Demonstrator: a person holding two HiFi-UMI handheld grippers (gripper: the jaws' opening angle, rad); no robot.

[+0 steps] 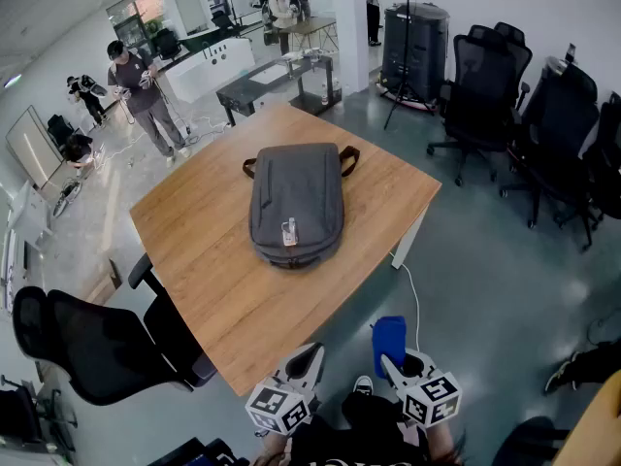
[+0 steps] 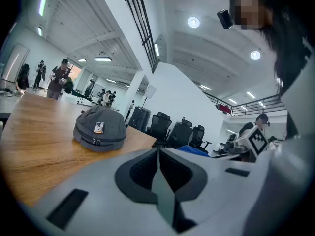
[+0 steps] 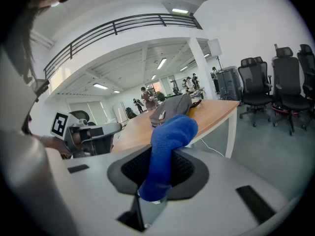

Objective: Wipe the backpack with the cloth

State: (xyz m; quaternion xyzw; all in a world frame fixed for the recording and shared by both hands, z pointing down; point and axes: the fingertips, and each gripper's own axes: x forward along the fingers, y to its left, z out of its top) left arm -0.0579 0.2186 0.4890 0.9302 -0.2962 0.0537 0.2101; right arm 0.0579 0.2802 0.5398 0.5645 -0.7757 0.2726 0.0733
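A grey backpack (image 1: pixel 296 202) lies flat in the middle of the wooden table (image 1: pixel 213 260), straps toward the far side; it also shows as the grey backpack (image 2: pixel 100 128) and the backpack (image 3: pixel 172 109) in the two gripper views. My right gripper (image 1: pixel 393 367) is shut on a blue cloth (image 1: pixel 389 340), held below the table's near edge, off the table. The cloth (image 3: pixel 167 149) sticks up from between the jaws. My left gripper (image 1: pixel 312 359) is shut with nothing in it, just at the table's near corner. Both are well short of the backpack.
A black office chair (image 1: pixel 92 343) stands close at the table's left. Several black chairs (image 1: pixel 543 124) line the right side. A low dark bench (image 1: pixel 277 81) stands beyond the table. People (image 1: pixel 141 90) stand far back on the left. Grey floor lies to the right.
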